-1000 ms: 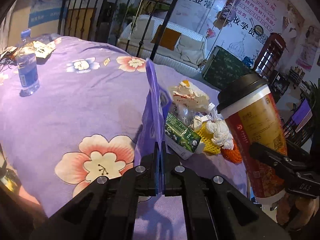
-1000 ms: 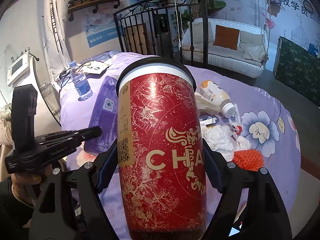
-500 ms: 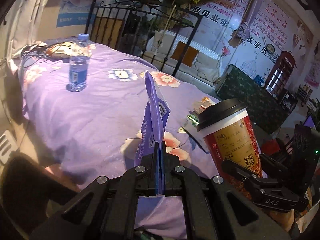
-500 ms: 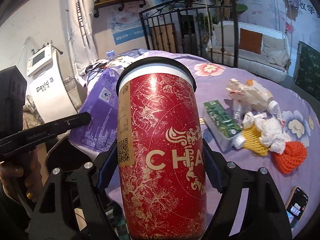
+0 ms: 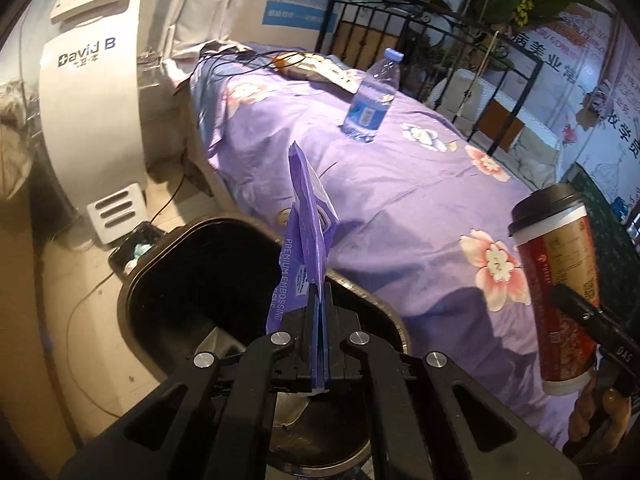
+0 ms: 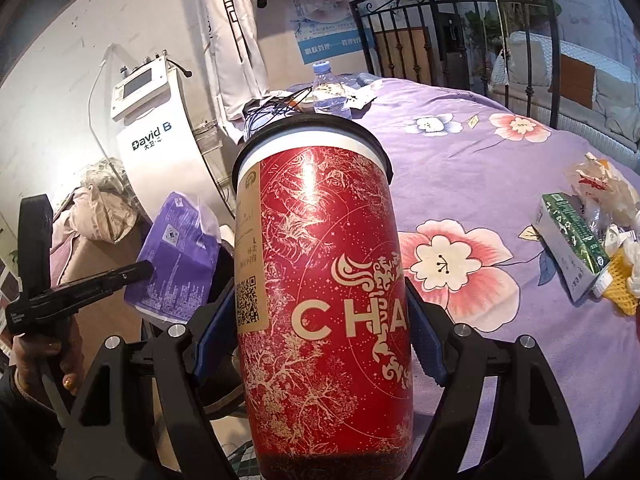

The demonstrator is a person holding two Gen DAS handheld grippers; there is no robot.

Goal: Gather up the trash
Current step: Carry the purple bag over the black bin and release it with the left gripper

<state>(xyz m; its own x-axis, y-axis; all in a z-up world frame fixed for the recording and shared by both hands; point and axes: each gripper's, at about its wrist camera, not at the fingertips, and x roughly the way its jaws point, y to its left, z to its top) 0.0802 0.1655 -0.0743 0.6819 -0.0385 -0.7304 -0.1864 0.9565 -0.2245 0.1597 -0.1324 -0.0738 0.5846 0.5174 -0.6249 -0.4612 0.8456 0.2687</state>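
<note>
My left gripper (image 5: 319, 312) is shut on a flat purple plastic packet (image 5: 308, 236), held edge-on above the open black trash bin (image 5: 136, 280) beside the bed. The same packet (image 6: 176, 256) and left gripper (image 6: 140, 270) appear at the left of the right wrist view. My right gripper (image 6: 320, 320) is shut on a tall red paper cup (image 6: 324, 304) with a black lid, held upright; the cup (image 5: 560, 280) also shows at the right of the left wrist view, over the bed's edge.
A purple floral bedspread (image 5: 400, 184) carries a water bottle (image 5: 374, 100), a green carton (image 6: 572, 240), crumpled wrappers (image 6: 600, 184) and yellow foam netting (image 6: 622, 288). A white machine (image 5: 88, 92) stands left of the bed; an iron railing (image 5: 440, 28) runs behind.
Both grippers swung left off the bed with their loads. The packet now hangs over the black bin, which has come into view; the trash pile has slid to the right.
</note>
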